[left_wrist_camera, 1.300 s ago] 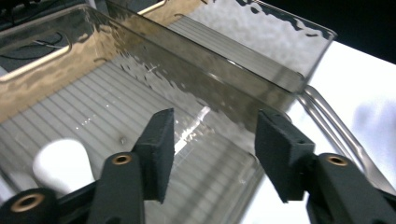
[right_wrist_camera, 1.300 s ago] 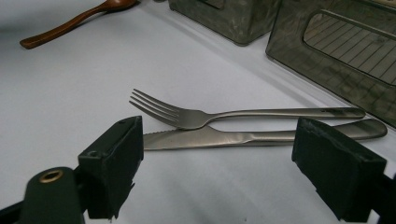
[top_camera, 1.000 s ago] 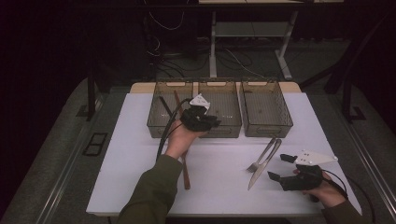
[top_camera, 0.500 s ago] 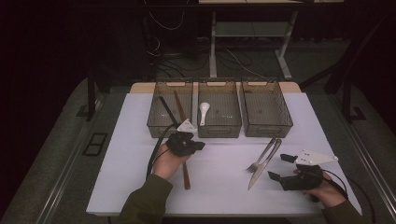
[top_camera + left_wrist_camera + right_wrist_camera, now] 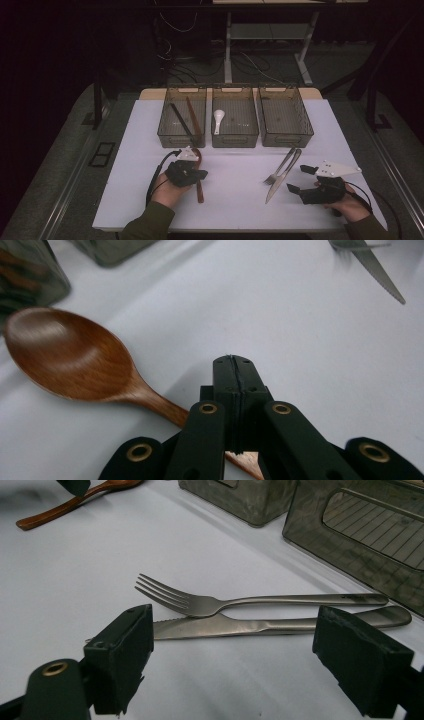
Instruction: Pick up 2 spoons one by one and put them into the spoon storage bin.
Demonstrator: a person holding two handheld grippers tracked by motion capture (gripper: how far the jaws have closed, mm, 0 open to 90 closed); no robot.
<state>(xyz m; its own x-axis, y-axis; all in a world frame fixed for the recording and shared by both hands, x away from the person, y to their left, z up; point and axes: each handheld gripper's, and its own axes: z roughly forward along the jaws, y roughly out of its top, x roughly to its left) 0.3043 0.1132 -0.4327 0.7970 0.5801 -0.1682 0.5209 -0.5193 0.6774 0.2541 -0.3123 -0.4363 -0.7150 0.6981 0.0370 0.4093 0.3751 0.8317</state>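
The left tongs (image 5: 200, 174) are held low over the desk's near-left part with jaws pressed together, nothing gripped. The right tongs (image 5: 299, 180) are held near the desk's near-right corner, jaws spread wide.

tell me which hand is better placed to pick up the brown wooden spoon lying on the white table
Left. The left gripper hangs right over the brown wooden spoon, jaws shut with nothing between them. The right gripper sits open by the steel fork and steel knife.

Your glossy brown wooden spoon (image 5: 75, 357) lies on matt white table (image 5: 235, 177); fork (image 5: 240, 601) and knife (image 5: 270, 625) gleam brushed metal.
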